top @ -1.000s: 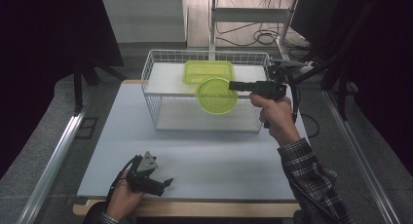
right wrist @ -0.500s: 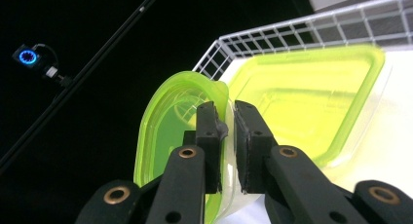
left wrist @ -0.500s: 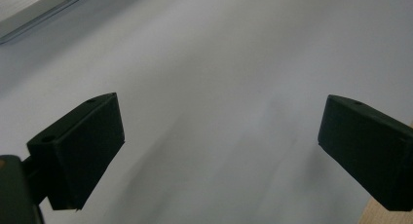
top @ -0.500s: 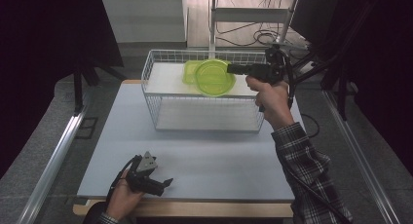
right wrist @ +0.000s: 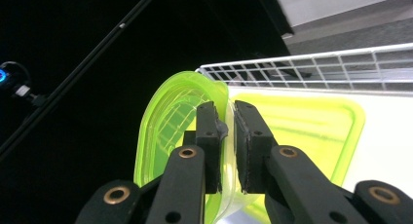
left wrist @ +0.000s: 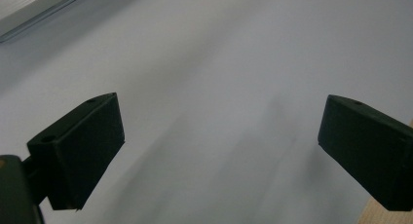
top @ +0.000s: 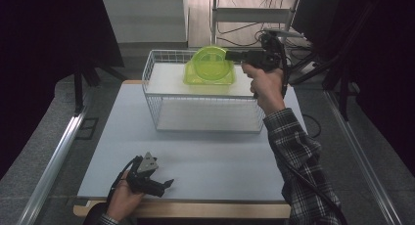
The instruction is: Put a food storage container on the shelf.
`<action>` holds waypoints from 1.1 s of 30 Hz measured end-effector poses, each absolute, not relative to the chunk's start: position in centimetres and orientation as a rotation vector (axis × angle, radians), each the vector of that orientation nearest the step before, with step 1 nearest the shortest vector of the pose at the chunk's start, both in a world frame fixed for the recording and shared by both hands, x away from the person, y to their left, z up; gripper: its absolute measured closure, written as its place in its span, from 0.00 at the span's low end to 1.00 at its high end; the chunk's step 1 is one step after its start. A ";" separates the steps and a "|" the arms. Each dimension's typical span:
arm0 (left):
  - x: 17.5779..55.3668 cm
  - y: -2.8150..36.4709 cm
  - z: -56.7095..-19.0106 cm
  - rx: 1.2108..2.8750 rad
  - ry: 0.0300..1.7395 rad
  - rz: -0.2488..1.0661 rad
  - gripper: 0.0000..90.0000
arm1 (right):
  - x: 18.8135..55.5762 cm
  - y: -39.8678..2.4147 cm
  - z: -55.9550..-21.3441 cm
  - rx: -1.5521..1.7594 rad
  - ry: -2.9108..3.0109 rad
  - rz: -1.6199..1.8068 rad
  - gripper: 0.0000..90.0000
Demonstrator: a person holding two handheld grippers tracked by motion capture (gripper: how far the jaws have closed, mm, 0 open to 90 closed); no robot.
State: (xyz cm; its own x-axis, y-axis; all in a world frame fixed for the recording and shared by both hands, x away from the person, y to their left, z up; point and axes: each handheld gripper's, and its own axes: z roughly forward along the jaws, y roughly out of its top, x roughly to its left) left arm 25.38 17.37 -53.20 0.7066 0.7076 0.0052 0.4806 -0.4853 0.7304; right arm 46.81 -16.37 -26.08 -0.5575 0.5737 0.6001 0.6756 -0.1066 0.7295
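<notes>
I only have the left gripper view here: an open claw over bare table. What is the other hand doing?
Observer: The right claw is shut on the rim of a green bowl.
Operator: Where is that bowl?
Observer: In the high view it is held on edge above the far part of a wire basket.
Operator: Anything in the basket?
Observer: A green tray lies flat in it.
</notes>
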 end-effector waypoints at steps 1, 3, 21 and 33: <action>25.4 17.4 -53.2 2.178 0.900 0.397 0.03 | 47.2 -16.2 -26.0 -1.450 -2.042 -1.765 0.90; 25.4 17.4 -53.2 2.179 0.899 0.396 0.03 | 47.4 -16.1 -26.0 -1.457 -2.041 -1.764 0.90; 25.4 17.3 -53.3 2.194 0.891 0.396 0.03 | 49.0 -14.8 -26.4 -1.577 -2.133 -1.734 0.86; 25.4 17.2 -53.4 2.210 0.887 0.399 0.03 | 49.5 -14.5 -26.8 -1.649 -2.230 -1.718 0.73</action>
State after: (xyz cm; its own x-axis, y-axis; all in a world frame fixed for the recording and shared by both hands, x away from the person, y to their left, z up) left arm 25.37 17.22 -53.38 0.7167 0.6971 0.0200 0.4777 -0.5117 0.7141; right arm 49.46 -14.47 -26.79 -0.4834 0.7522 0.4478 0.6250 -0.0616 0.7782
